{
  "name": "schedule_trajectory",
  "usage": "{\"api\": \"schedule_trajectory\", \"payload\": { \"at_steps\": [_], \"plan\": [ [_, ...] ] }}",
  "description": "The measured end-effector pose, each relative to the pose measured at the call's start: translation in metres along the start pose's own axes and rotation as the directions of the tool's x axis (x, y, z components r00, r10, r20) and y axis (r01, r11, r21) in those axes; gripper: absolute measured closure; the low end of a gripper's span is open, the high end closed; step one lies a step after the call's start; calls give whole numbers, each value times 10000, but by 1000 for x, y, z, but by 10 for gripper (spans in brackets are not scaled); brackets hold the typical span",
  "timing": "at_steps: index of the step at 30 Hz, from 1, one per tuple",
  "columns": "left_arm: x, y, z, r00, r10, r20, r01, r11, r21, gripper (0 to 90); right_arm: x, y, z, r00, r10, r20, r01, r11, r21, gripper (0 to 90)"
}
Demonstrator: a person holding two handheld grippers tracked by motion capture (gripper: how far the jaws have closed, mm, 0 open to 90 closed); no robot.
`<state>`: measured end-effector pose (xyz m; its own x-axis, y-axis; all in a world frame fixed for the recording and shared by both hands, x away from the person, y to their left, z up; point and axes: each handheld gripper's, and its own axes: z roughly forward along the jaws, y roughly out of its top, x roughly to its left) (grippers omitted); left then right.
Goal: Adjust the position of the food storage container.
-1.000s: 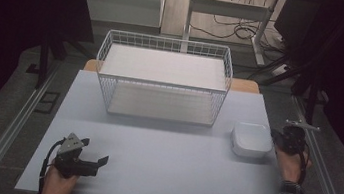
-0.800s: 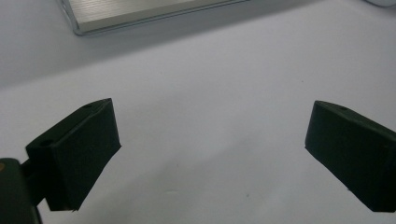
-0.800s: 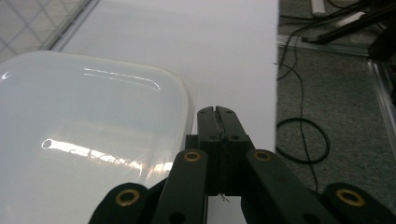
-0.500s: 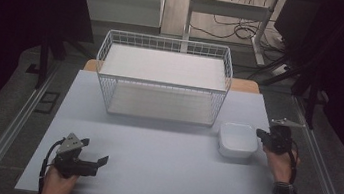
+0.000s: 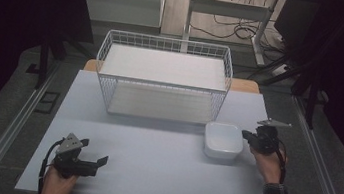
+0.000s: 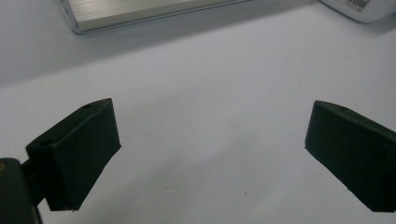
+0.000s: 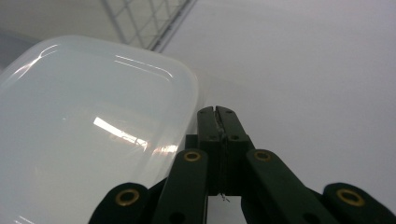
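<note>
Two grippers: one at each near corner of the table (image 5: 149, 175), well apart from one another.
Left gripper (image 5: 93, 160): held low near the front-left edge, jaws spread wide with nothing between them; in the left gripper view (image 6: 208, 149) bare tabletop lies between the pads.
Right gripper (image 5: 248, 137): at the right side, jaws pressed together with no gap in the right gripper view (image 7: 218, 114), tip just beside the tub's right rim; whether it touches I cannot tell.
Tub (image 5: 223, 140): white, rounded corners, standing on the table right of centre, just in front of the basket's right front corner and apart from it.
Basket (image 5: 166, 56): white wire, at the far middle of the table, its back reaching the far edge.
Open room: a broad bare stretch of tabletop runs from the left gripper across to the tub, and along the whole front edge.
Right edge: a narrow bare strip lies beyond the right hand (image 5: 270, 163).
</note>
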<state>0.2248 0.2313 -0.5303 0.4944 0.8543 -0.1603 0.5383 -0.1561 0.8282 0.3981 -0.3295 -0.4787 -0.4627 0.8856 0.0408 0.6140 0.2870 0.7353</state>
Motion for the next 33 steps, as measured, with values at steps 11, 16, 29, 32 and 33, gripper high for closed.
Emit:
{"api": "schedule_trajectory", "payload": {
  "at_steps": [11, 16, 29, 32, 33],
  "plan": [
    [0, 0, 0, 10000, -7, 25, 7, 10000, 13, 26, 38, 5, 10, 9943, -621, -870, 639, 9978, 175, 886],
    [0, 0, 0, 10000, -26, 18, 26, 10000, 2, 26, 56, 6, 14, 9866, -947, -1326, 998, 9945, 322, 886],
    [0, 0, 0, 10000, -61, 49, 60, 10000, 37, 28, 97, 5, 17, 9645, -1440, -2212, 1596, 9857, 545, 885],
    [0, 0, 0, 10000, -61, 45, 61, 10000, 59, 28, 107, 5, 17, 9565, -1507, -2499, 1696, 9839, 561, 885],
    [0, 0, 0, 10000, -71, 50, 71, 10000, 62, 28, 111, 5, 18, 9529, -1568, -2595, 1761, 9830, 526, 885]
  ]
}}
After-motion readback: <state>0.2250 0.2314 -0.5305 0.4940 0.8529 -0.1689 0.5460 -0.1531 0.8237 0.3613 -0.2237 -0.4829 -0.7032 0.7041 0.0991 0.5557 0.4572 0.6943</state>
